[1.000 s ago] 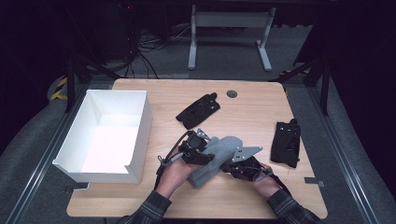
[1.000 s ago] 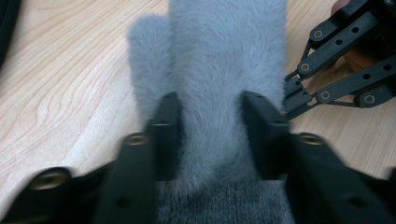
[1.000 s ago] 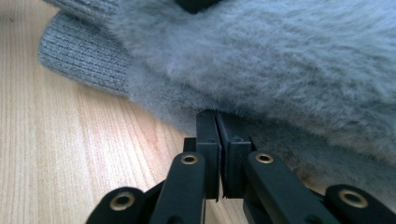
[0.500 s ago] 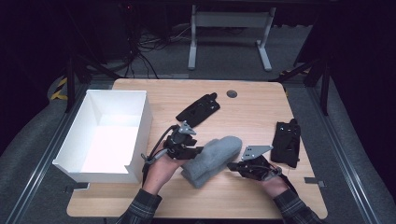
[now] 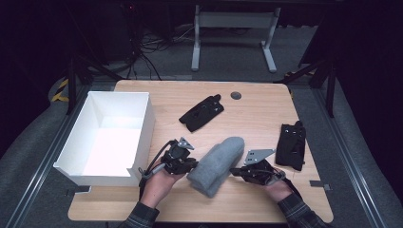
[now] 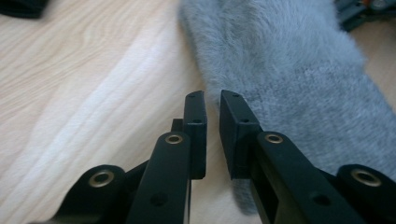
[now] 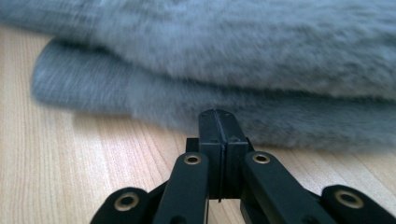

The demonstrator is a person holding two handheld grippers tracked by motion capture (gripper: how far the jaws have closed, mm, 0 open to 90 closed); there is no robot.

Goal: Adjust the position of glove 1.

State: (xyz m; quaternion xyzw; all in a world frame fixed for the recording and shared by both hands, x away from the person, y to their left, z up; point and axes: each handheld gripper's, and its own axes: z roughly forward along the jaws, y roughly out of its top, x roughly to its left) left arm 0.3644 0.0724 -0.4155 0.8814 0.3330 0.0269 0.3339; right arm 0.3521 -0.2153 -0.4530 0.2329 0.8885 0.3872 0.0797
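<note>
Grey fleece folded cloth point(image 5: 216, 165) lies mid-frame between nearly closed, empty left tongs point(image 6: 212, 109) and fully closed right tongs point(image 7: 218, 122); reopen both before gripping its edges

The high view is lit from above onto the tabletop point(image 5: 266, 109), which glows warm while the upper part and both side edges of the frame sink into near black. The white box point(image 5: 142, 118) at centre left is the brightest patch — its floor almost washes out. Shadows are short and soft. The picture is slightly grainy and soft.

In the left gripper view the wood at left carries a pale glare streak, and the near tongs point(image 6: 212, 107) are sharp against softer fabric. In the right gripper view the grey cloth point(image 7: 233, 60) is smeared — blurred most at upper left.
</note>
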